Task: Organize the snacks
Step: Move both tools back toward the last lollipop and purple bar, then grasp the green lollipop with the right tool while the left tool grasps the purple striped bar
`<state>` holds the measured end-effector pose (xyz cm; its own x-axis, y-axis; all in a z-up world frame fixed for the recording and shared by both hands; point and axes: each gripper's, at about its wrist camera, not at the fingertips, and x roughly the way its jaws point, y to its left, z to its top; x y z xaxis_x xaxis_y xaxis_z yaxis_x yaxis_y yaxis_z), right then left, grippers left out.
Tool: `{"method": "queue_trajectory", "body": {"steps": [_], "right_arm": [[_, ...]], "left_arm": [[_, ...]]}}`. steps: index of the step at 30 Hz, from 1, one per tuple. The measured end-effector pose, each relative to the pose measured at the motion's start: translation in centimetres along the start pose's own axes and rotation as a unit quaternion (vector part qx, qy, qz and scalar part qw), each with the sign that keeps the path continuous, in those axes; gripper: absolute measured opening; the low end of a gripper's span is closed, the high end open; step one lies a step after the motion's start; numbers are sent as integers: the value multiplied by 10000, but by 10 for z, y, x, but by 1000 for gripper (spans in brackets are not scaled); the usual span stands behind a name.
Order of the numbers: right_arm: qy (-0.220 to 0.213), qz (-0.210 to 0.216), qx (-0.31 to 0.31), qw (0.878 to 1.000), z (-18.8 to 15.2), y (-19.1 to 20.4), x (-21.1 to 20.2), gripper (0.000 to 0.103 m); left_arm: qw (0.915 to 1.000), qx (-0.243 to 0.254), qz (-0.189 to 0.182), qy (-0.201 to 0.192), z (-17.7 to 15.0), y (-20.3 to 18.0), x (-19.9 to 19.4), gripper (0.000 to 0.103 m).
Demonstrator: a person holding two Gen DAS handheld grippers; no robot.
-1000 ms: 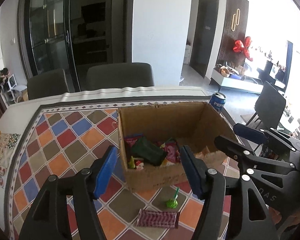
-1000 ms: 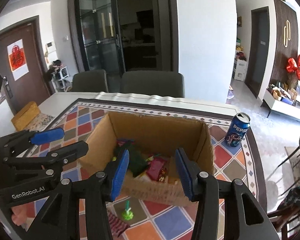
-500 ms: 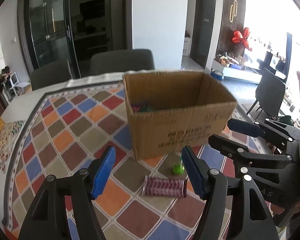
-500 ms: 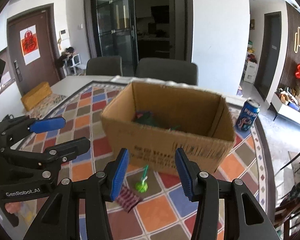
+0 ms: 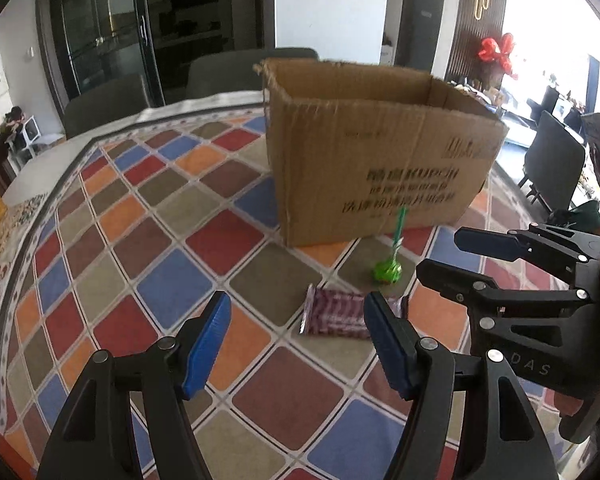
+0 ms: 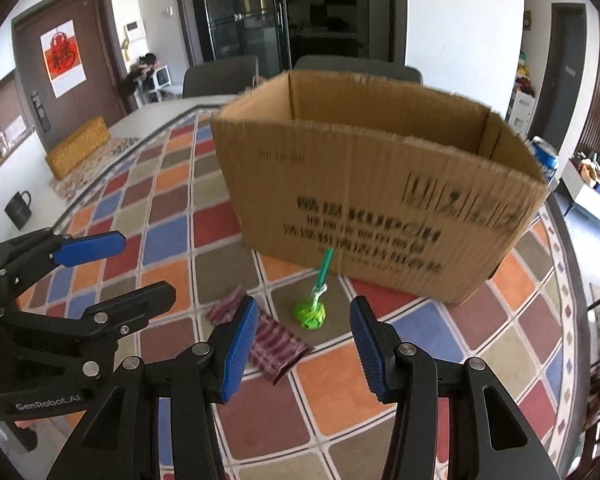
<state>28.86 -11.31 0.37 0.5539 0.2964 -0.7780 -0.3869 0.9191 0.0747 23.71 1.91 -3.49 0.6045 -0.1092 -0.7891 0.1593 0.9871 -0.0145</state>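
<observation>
An open cardboard box [image 5: 380, 148] [image 6: 372, 200] stands on the checkered tablecloth; its contents are hidden from this low angle. In front of it lie a green lollipop [image 5: 388, 270] [image 6: 311, 314] and a maroon striped snack packet [image 5: 336, 316] [image 6: 274, 340]. My left gripper [image 5: 296, 344] is open and empty, low over the table, with the packet just beyond its right finger. My right gripper [image 6: 302, 348] is open and empty, the lollipop lying just ahead between its fingers. Each gripper shows in the other's view: right [image 5: 460, 256], left [image 6: 128, 268].
A Pepsi can [image 6: 544, 158] stands behind the box's right end. A black mug [image 6: 18, 210] and a yellow box [image 6: 78, 146] sit at the table's left side. Grey chairs [image 5: 112, 104] stand at the far edge.
Both grippers have dropped from above the box to low over the table in front of it. The lollipop and the packet now lie close ahead.
</observation>
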Motion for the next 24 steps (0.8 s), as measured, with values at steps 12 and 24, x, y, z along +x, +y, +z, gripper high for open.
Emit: {"method": "queue_trajectory", "body": {"steps": [12,24], "right_arm": [[530,-21,124,9985,-10,-4,56,48],[714,-28,124,9974,-7,-4,88,41]], "left_arm": [[9985,-30,-394,384,-21,4,37,68],[9955,269,-794,444,-26,-11,49,82]]}}
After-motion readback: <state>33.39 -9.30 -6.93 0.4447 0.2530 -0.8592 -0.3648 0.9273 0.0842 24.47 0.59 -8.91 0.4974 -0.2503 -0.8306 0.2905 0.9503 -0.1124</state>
